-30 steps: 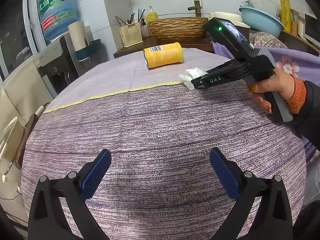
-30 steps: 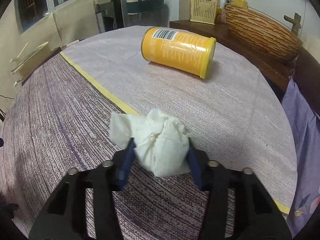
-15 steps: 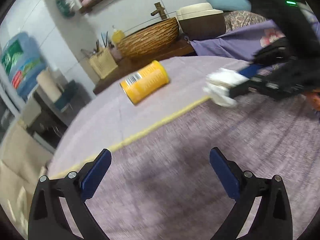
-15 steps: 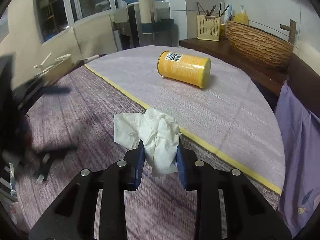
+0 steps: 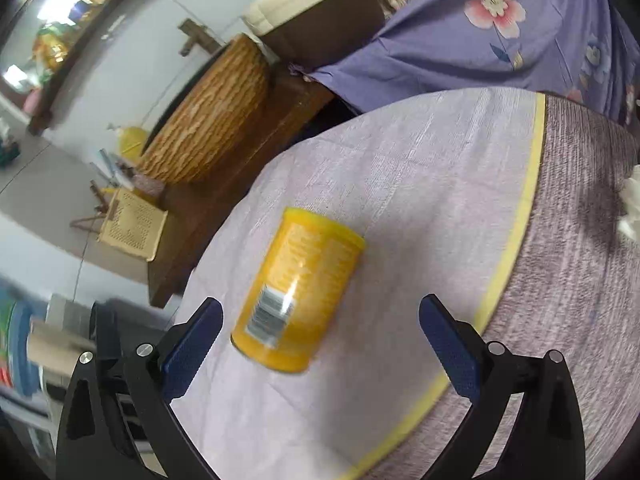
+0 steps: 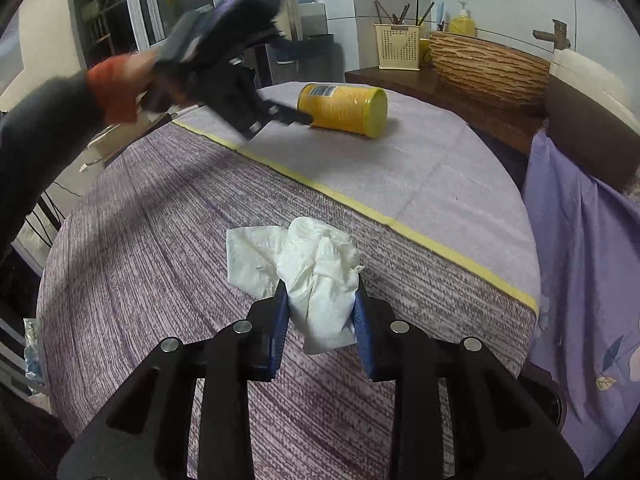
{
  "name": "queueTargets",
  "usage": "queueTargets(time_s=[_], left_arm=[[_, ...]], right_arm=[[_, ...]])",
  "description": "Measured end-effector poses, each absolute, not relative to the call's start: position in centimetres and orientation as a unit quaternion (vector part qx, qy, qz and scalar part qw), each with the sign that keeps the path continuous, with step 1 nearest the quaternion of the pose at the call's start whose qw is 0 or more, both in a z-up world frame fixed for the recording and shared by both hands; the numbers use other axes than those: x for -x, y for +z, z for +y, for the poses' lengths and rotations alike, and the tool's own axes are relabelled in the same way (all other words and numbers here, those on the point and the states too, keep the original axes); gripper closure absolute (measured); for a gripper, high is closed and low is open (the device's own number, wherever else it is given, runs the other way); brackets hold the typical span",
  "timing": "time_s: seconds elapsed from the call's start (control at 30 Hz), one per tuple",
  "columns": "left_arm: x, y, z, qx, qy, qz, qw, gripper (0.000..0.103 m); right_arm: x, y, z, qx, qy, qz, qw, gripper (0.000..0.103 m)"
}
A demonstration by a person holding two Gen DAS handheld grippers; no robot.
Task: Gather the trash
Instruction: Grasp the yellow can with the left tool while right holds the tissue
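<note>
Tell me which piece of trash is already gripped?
The crumpled white tissue, pinched in the right gripper. The yellow cylindrical can lies loose on its side between the open left gripper's fingers.

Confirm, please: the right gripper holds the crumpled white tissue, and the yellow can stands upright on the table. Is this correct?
Not fully. The right gripper does hold the crumpled white tissue, but the yellow can lies on its side on the table, not upright. The right wrist view shows it.

Left hand-held gripper (image 6: 296, 118) motion-blurred.
</note>
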State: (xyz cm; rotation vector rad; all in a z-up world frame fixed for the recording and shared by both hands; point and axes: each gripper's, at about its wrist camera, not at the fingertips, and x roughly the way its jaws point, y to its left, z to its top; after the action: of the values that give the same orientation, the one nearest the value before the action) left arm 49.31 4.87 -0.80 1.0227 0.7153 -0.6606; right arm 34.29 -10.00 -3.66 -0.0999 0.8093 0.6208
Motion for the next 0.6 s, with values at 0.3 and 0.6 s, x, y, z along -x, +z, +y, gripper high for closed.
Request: queueTargets(time_s=[0.3,0.6], left_arm=[[-56.5,-4.5,2.8,-0.496,-0.334,0.431,0.676,0.013],[-57.2,-5.8,1.7,-0.477,-0.353,0.434,0.678,0.033]], right_arm=[[-34.2,-4.8,-10.5,0.023,0.308,0.392,0.867,0.073],[-34.6,-4.6,-11.8,-0.011,0.298,0.381,0.875,0.073]])
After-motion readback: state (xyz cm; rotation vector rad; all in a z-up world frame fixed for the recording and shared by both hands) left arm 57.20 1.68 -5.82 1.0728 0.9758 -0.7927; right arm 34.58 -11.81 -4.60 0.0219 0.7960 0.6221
